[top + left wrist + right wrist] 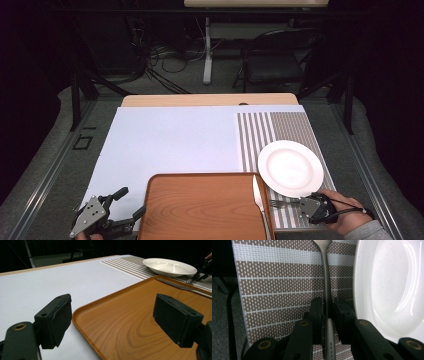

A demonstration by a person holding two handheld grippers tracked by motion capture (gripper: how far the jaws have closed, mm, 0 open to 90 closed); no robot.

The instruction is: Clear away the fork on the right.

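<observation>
A metal fork (277, 203) lies on the striped placemat (280, 127) just in front of the white plate (290, 167). My right gripper (302, 203) is shut on the fork's handle (325, 277), its jaws pressing both sides, with the plate's rim (387, 290) close on the right. A wooden tray (200, 210) sits at the table's front, and a knife (257, 192) lies along its right side. My left gripper (131, 202) stands open at the tray's near left corner (130, 322), with nothing between its jaws (116, 317).
A white sheet (170, 140) covers the table's left and middle. The placemat (130, 265) and plate (170, 266) lie beyond the tray, the knife (180, 286) at its far edge. A dark chair (272, 60) and cables stand past the table's back edge.
</observation>
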